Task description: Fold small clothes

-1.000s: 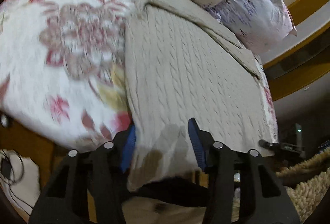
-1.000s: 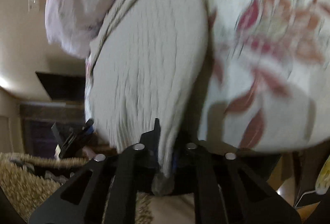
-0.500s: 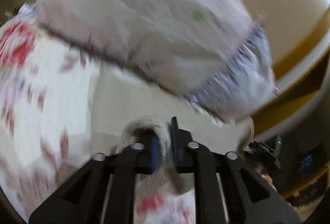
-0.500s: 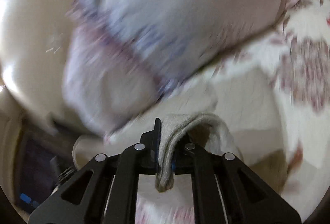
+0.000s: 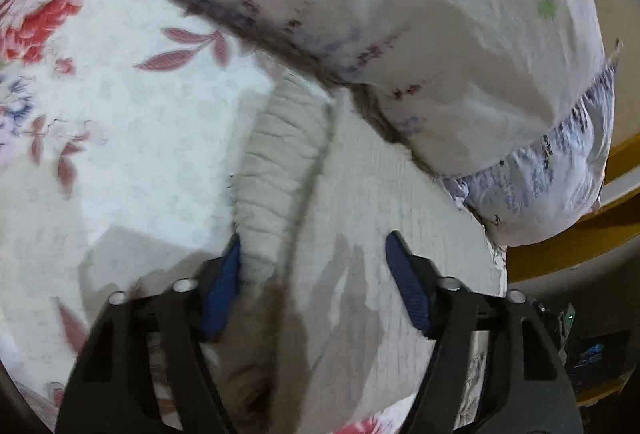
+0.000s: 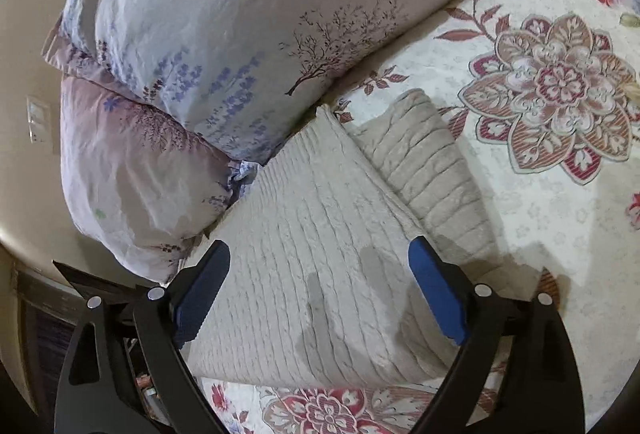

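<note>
A cream cable-knit sweater [image 6: 312,234] lies folded on the floral bedspread [image 6: 560,194], its far edge against the pillows. A ribbed sleeve [image 6: 432,170] lies along its right side. In the left wrist view the sweater [image 5: 384,202] and ribbed sleeve [image 5: 276,162] lie between and ahead of the fingers. My left gripper [image 5: 312,278] is open just above the sweater, holding nothing. My right gripper [image 6: 320,286] is open over the sweater's near part, also empty.
Two pale lilac pillows [image 6: 224,46] with tree and flower prints rest at the head of the bed, also in the left wrist view [image 5: 460,34]. The bed's side edge and a dark floor area [image 6: 48,314] lie to the left. A yellow wooden frame [image 5: 580,246] shows at right.
Both grippers carried the sweater's lower edge up toward the pillows, folding it over, then opened and released it. The sweater now lies doubled on the bed.
</note>
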The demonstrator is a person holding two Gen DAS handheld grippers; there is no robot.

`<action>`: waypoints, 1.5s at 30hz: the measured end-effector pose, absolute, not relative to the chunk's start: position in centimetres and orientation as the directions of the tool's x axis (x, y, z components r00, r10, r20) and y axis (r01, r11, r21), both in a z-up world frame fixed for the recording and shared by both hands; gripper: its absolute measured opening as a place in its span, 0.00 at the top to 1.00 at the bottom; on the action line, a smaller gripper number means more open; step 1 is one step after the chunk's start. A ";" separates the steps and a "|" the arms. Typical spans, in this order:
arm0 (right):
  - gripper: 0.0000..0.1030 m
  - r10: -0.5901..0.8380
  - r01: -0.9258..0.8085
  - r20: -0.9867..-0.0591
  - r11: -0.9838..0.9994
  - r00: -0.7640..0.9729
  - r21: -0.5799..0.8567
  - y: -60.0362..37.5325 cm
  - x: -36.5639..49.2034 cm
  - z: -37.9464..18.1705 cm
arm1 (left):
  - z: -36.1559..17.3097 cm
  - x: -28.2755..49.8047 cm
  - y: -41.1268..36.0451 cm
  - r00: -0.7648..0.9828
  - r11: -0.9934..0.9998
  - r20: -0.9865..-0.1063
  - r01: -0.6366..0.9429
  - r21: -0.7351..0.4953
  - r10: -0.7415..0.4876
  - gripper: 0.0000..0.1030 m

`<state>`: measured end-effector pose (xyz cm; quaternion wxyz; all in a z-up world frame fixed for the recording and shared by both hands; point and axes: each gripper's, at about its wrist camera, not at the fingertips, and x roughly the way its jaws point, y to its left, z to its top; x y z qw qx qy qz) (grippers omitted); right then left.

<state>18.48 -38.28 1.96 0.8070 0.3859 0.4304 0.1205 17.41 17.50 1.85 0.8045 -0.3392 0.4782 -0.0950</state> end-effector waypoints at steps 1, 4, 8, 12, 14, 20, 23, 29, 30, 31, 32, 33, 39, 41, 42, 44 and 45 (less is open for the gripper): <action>0.10 0.528 0.133 -0.601 0.676 0.600 0.725 -38.3 18.4 2.9 | 1.3 17.7 16.9 0.512 0.730 -0.705 -0.199 -0.654 -0.491 0.81; 0.10 0.526 0.115 -0.599 0.686 0.604 0.719 -39.5 17.6 3.5 | 2.6 17.8 15.4 0.541 0.666 -0.638 -0.178 -0.724 -0.548 0.83; 0.10 0.484 0.112 -0.600 0.712 0.636 0.693 -42.3 16.4 4.6 | 7.9 18.4 9.2 0.561 0.603 -0.507 -0.016 -0.797 -0.655 0.84; 0.10 0.453 0.128 -0.595 0.716 0.664 0.687 -45.3 16.2 5.3 | 11.5 20.9 -1.5 0.483 0.466 -0.349 0.144 -0.873 -0.803 0.84; 0.10 0.443 0.136 -0.598 0.717 0.668 0.683 -46.2 16.7 5.2 | 10.8 22.7 -8.3 0.387 0.404 -0.316 0.169 -0.899 -0.866 0.79; 0.08 0.527 0.168 -0.582 0.635 0.619 0.754 -48.6 18.3 3.2 | 8.3 23.2 -12.1 0.345 0.366 -0.307 0.119 -0.923 -0.887 0.25; 0.06 0.584 0.176 -0.592 0.614 0.555 0.770 -48.1 19.8 1.7 | 8.9 22.2 -7.8 0.467 0.625 -0.507 0.134 -0.769 -0.724 0.16; 0.06 0.586 0.214 -0.665 0.654 0.462 0.725 -46.4 22.7 -1.0 | 3.3 22.6 -7.7 0.324 0.765 -0.718 0.027 -0.644 -0.616 0.16; 0.06 0.586 0.202 -0.660 0.656 0.470 0.727 -46.1 22.7 -1.0 | 2.8 22.5 -8.3 0.306 0.775 -0.731 0.036 -0.631 -0.609 0.16; 0.07 0.595 0.174 -0.653 0.663 0.468 0.728 -45.7 22.7 -0.9 | 2.5 22.8 -9.2 0.289 0.779 -0.738 0.047 -0.625 -0.609 0.16; 0.18 0.609 0.158 -0.652 0.665 0.451 0.730 -45.1 22.7 -1.1 | 1.9 22.9 -10.5 0.269 0.773 -0.734 0.073 -0.630 -0.623 0.16; 0.21 0.607 0.143 -0.657 0.677 0.448 0.722 -44.5 22.4 -1.1 | 1.6 22.9 -11.1 0.263 0.772 -0.733 0.085 -0.630 -0.627 0.16; 0.72 0.664 0.060 -0.576 0.629 0.476 0.775 -42.2 20.6 0.2 | 0.9 24.0 -12.9 0.300 0.748 -0.693 0.131 -0.651 -0.655 0.66; 0.73 0.684 -0.029 -0.547 0.636 0.483 0.771 -39.8 20.2 2.7 | 2.5 22.5 -11.3 0.312 0.715 -0.650 0.182 -0.675 -0.693 0.69; 0.74 0.693 -0.061 -0.538 0.639 0.480 0.767 -38.8 20.3 3.5 | 3.5 21.6 -9.9 0.334 0.720 -0.642 0.226 -0.656 -0.690 0.69; 0.74 0.719 -0.135 -0.523 0.638 0.458 0.758 -35.4 20.7 4.7 | 5.3 20.3 -7.0 0.389 0.737 -0.631 0.259 -0.624 -0.671 0.68; 0.74 0.720 -0.147 -0.527 0.642 0.452 0.752 -34.5 20.9 4.6 | 5.6 20.1 -5.7 0.411 0.748 -0.632 0.254 -0.613 -0.657 0.67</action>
